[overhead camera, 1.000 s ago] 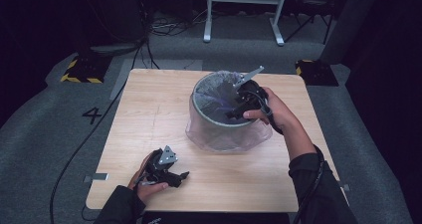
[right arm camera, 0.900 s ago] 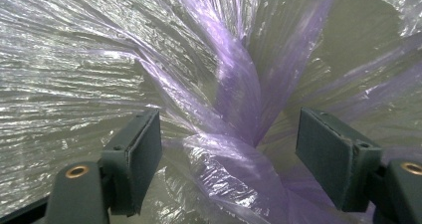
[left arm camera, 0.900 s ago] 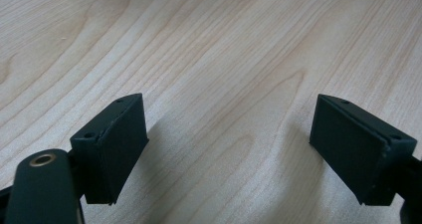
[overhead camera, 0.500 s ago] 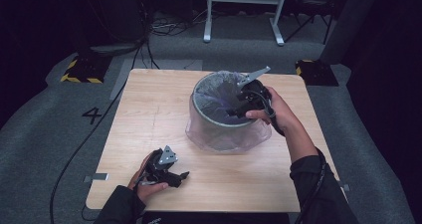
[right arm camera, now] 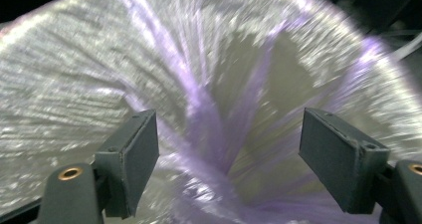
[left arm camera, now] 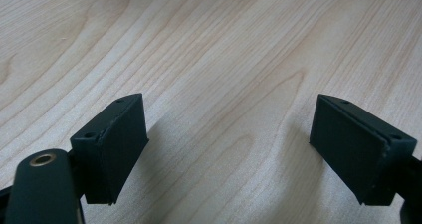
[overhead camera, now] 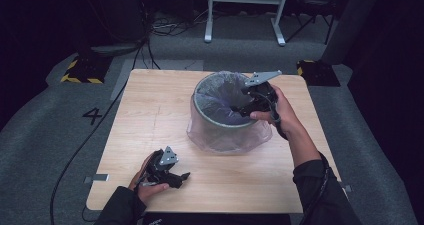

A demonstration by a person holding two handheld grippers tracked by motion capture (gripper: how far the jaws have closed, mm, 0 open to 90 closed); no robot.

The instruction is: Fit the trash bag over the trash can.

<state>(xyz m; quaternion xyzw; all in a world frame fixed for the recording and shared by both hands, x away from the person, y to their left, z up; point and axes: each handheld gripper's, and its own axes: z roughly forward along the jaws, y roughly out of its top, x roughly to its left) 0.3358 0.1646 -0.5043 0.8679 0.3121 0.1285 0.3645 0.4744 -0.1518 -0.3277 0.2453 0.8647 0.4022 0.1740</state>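
Observation:
A round bin (overhead camera: 235, 124) lined with a pale purple plastic bag (overhead camera: 220, 97) stands at the middle of the wooden table (overhead camera: 150, 110). My right gripper (overhead camera: 239, 108) reaches over the bin's right rim and points down into it. In the right gripper view its jaws stand wide apart over the bag's (right arm camera: 214, 109) gathered folds, with nothing pressed between the pads (right arm camera: 134, 159). My left gripper (overhead camera: 182, 177) lies low over the table near its front edge, held in a hand. Its jaws are wide open over bare wood (left arm camera: 224, 84).
The bag's loose skirt (overhead camera: 225, 140) spreads on the table around the bin's base. Beyond the table lie grey carpet with cables (overhead camera: 165, 27), a white frame's legs (overhead camera: 245, 15) and yellow-black striped blocks (overhead camera: 80, 72).
The right hand and its gripper have shifted slightly at the bin's right rim. The left gripper has stayed in place.

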